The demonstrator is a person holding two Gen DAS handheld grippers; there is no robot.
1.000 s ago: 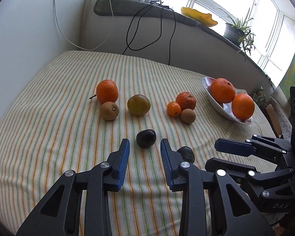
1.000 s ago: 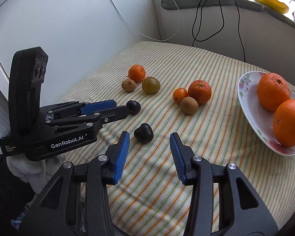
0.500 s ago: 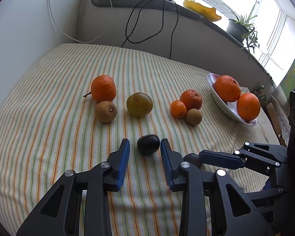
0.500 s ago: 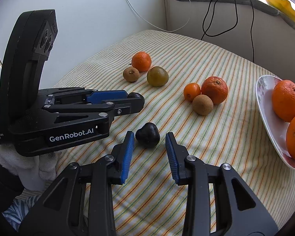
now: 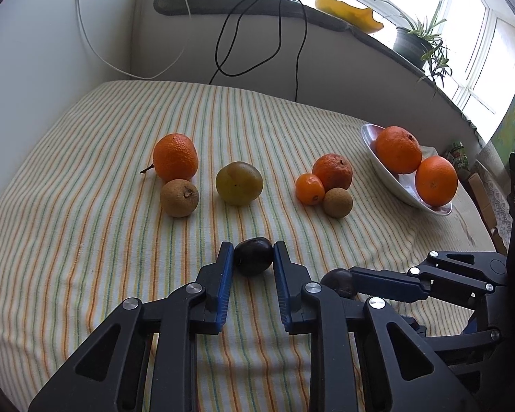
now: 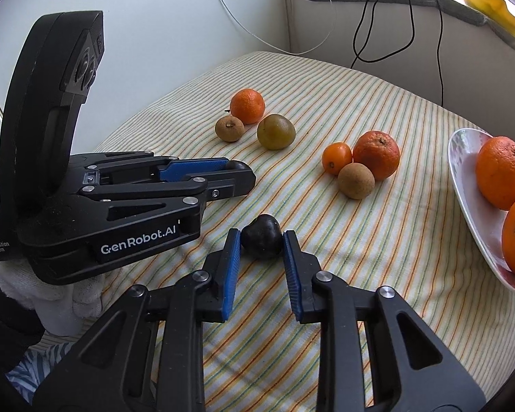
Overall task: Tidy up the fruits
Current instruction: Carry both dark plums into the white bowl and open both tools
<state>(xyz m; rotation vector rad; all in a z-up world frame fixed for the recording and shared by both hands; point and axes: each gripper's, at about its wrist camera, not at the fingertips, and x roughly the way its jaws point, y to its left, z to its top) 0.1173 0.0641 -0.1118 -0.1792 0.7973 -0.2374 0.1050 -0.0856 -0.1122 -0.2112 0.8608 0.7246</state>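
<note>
A: Where are the dark fruits?
B: One dark fruit [image 5: 253, 256] lies on the striped cloth [image 5: 86, 240], clamped by the left gripper [image 5: 252, 257], whose fingers have just closed on it. The other dark fruit [image 6: 261, 236] is pinched likewise by the right gripper [image 6: 261, 240].
A: Anything around them?
B: Oranges in a white bowl [image 5: 388, 175] at two o'clock; a green fruit [image 5: 239, 183] at twelve.
</note>
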